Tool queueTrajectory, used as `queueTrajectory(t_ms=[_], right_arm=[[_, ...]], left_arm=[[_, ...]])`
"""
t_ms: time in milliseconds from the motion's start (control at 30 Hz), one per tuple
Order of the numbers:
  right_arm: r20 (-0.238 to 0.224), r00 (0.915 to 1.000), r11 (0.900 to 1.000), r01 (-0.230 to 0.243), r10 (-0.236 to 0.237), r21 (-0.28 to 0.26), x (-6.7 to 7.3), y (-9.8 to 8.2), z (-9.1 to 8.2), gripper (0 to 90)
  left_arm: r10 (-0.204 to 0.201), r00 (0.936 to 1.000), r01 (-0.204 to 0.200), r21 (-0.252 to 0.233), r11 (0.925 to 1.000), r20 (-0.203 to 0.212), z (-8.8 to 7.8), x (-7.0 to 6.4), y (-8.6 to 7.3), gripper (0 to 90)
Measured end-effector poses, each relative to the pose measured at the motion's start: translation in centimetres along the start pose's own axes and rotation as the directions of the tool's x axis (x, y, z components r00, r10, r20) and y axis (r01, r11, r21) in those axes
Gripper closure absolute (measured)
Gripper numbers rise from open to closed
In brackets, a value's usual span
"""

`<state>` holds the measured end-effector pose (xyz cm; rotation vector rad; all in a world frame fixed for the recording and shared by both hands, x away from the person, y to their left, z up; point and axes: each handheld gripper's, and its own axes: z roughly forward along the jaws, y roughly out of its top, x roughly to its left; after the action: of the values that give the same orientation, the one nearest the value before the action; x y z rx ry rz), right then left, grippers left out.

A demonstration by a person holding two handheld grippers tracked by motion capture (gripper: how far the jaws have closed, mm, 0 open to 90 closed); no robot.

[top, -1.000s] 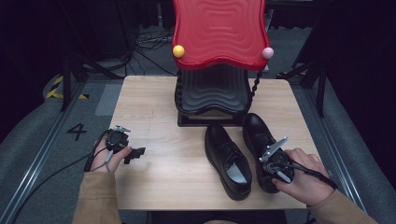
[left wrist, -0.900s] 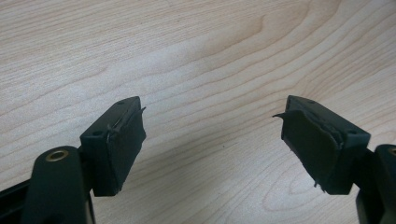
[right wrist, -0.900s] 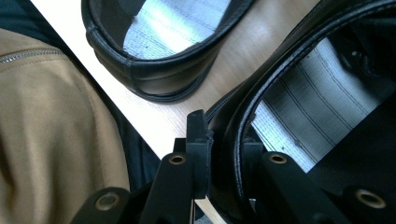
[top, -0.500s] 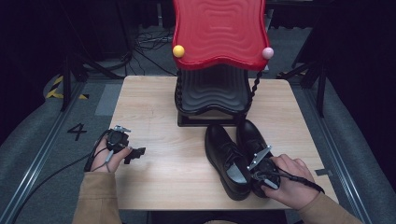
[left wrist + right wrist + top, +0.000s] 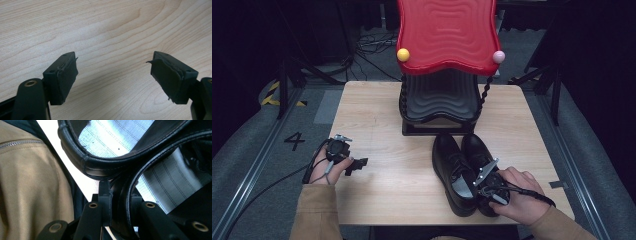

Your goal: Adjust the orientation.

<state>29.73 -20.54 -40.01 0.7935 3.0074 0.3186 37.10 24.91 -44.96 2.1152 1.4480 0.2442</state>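
Two black leather shoes stand side by side on the wooden table [image 5: 377, 120], toes pointing away from me. The left shoe [image 5: 451, 167] touches the right shoe [image 5: 477, 150]. My right gripper [image 5: 484, 187] sits at the right shoe's heel. In the right gripper view its jaws [image 5: 120, 197] are shut on that shoe's heel collar [image 5: 140, 175], one jaw inside and one outside. The left shoe's collar [image 5: 100, 167] lies just above. My left gripper [image 5: 357, 165] rests near the table's left edge, open, with bare wood between its pads [image 5: 62, 75].
A black wavy rack [image 5: 439, 100] under a red wavy top [image 5: 447, 35] stands at the back middle of the table, just beyond the shoe toes. A yellow ball [image 5: 403, 54] and a pink ball [image 5: 498, 56] hang at its corners. A tan sleeve [image 5: 30, 190] is close by.
My right gripper has moved left and toward me with the right shoe, which now stands against the left shoe instead of apart from it. The left gripper has stayed put.
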Motion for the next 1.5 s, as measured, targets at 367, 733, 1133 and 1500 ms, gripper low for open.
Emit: queueTrajectory(t_ms=[367, 733, 1133, 1500], right_arm=[[0.037, 0.9993, 1.0, 0.004, -0.004, -0.008, -1.2, -0.1, 0.6, 80.1], [0.012, 0.9997, 0.999, -0.019, 0.019, -0.039, -1.1, 0.1, 0.5, 78.2], [0.013, 0.9964, 0.992, -0.082, 0.083, -0.093, -1.4, -0.6, -1.3, 66.7], [-0.04, 0.9729, 0.957, -0.231, 0.228, -0.173, -1.9, -0.6, -3.5, 57.7]], left_arm=[[-0.002, 1.0, 0.002, 0.001, 1.0, 0.0, 0.0, 0.1, 0.0, 21.9], [0.002, 1.0, -0.002, -0.003, 1.0, 0.007, 0.2, 0.0, 0.3, 21.9], [0.008, 0.9998, -0.008, 0.001, 1.0, 0.017, 0.6, -0.3, 0.9, 21.9], [0.016, 0.9998, -0.016, 0.004, 0.9999, 0.012, 0.6, -0.3, 0.9, 21.9]])
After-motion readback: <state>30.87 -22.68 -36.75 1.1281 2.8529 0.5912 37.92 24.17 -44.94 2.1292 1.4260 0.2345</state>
